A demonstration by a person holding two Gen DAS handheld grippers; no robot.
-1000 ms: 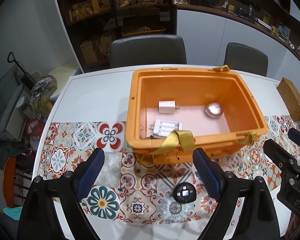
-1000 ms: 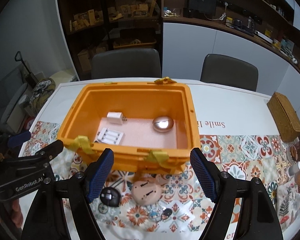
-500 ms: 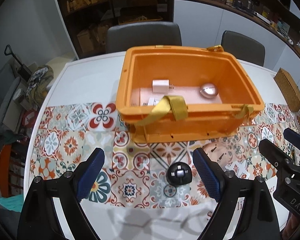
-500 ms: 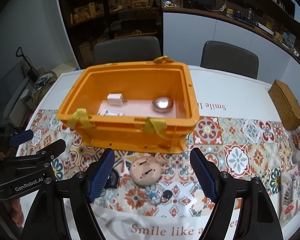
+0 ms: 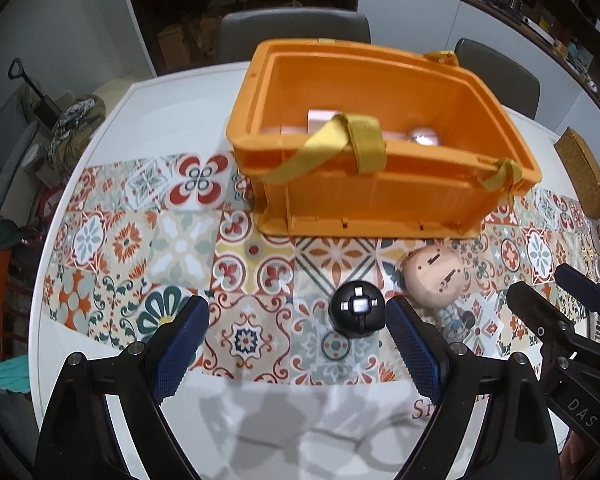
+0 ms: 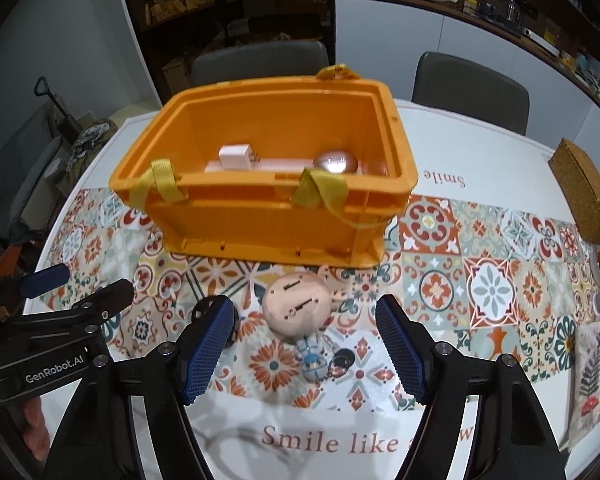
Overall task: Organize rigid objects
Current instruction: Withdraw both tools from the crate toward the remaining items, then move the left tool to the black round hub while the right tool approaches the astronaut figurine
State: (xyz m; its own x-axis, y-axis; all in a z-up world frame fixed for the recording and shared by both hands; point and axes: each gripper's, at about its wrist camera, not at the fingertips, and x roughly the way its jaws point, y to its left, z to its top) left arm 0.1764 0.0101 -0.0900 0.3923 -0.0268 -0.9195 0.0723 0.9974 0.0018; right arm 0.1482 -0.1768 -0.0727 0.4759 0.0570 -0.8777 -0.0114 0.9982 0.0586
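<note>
The orange crate (image 5: 380, 196) sits on the patterned surface (image 5: 140, 240) as the collecting bin, with a white plug (image 6: 236, 156) and a shiny metal egg-shaped piece (image 6: 335, 162) already lying on its floor, and yellow straps (image 5: 340, 140) drooping over its near wall. Two loose things wait just in front of the crate: a black ball (image 5: 356, 310) with a white cross mark on top, and beside it a peach round doll head (image 6: 298, 306) with thin slit marks, attached to a small blue keychain figure (image 6: 314, 360). Both look hard and smooth, so they likely need a centred pinch. The left gripper (image 5: 298, 332) hangs over the ball with its fingers wide apart and empty, the ball close to the right-hand finger. The right gripper (image 6: 306, 336) is poised over the doll head, its fingers closing but not yet touching it. Each hand seems lined up to lift one item into the crate.
</note>
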